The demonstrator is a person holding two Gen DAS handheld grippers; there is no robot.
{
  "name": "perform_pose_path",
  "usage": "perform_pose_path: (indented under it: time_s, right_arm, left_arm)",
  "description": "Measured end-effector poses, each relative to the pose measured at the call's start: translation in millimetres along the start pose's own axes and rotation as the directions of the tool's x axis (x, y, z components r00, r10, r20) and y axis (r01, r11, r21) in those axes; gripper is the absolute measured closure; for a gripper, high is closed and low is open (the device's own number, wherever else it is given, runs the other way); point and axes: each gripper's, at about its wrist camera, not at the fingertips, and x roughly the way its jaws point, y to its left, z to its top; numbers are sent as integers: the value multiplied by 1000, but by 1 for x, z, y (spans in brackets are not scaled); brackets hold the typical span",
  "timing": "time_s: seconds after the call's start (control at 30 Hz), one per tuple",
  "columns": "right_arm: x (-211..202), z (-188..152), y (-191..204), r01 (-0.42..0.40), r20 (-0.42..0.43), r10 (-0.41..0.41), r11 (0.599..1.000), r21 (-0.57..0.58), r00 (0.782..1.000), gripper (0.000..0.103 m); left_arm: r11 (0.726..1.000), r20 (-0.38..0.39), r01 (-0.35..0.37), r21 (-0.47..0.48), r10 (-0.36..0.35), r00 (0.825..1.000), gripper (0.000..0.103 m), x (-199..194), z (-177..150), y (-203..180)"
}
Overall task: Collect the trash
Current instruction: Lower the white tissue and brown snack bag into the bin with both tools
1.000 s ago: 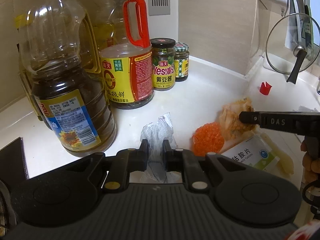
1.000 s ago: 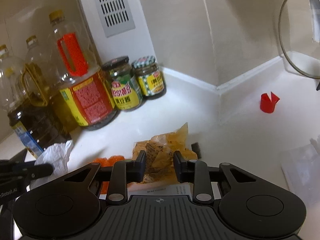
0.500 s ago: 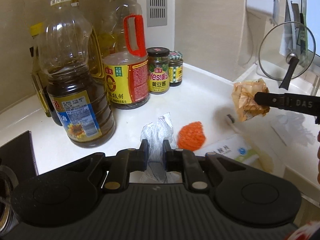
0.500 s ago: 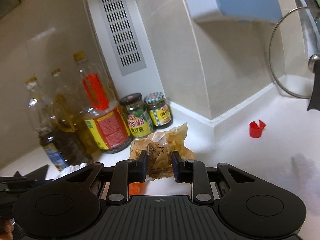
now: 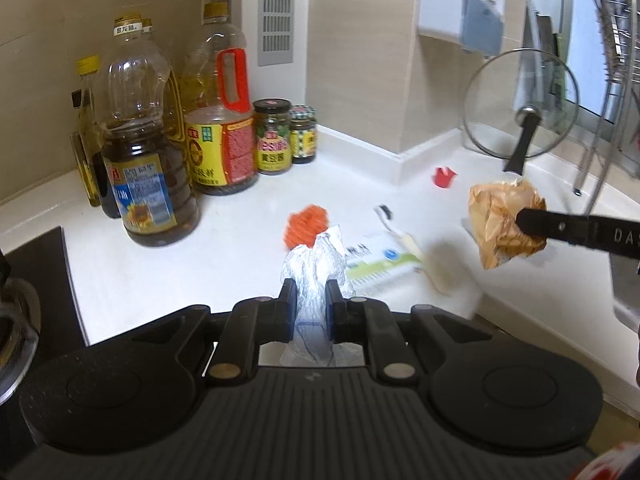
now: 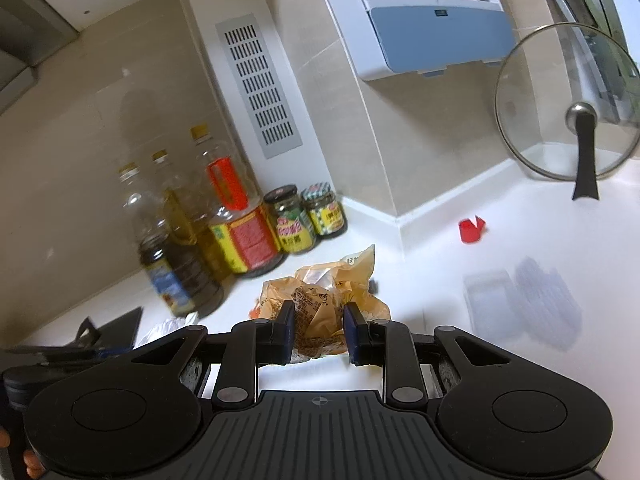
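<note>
My left gripper (image 5: 307, 304) pinches a crumpled clear plastic bag (image 5: 316, 256) and my right gripper (image 6: 317, 330) a crumpled orange snack wrapper (image 6: 320, 300), both held clear above the white countertop (image 5: 200, 264), presumably for carrying to a bin.

Both grippers' fingers (image 5: 287, 304) clamped, raised.
</note>
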Motion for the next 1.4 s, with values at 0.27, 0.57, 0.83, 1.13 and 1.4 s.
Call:
perform_pose_path:
  time_s: [0.27, 0.57, 0.83, 1.13, 1.4]
  right_arm:
    - [-52, -34, 0, -17, -55, 16, 1000, -19, 998, 77]
    - [-78, -73, -3, -18, -139, 12, 999, -43, 990, 77]
    - [-78, -118, -18, 9, -269, -26, 998, -64, 963, 77]
    - [-57, -174, -43, 32, -418, -69, 995, -94, 906, 77]
    - [-30, -204, -60, 42, -498, -97, 992, -120, 862, 77]
  left_arm:
    - [999, -29, 35, -6, -35, 999, 90, -36, -39, -34]
    - [998, -99, 67, -2, -66, 993, 90, -51, -82, -67]
    - [996, -217, 90, 11, -86, 972, 90, -35, -126, -91]
    - [994, -351, 103, 27, -87, 932, 90, 0, -176, -113]
    - [996, -411, 77, 36, -55, 910, 90, 37, -204, -118]
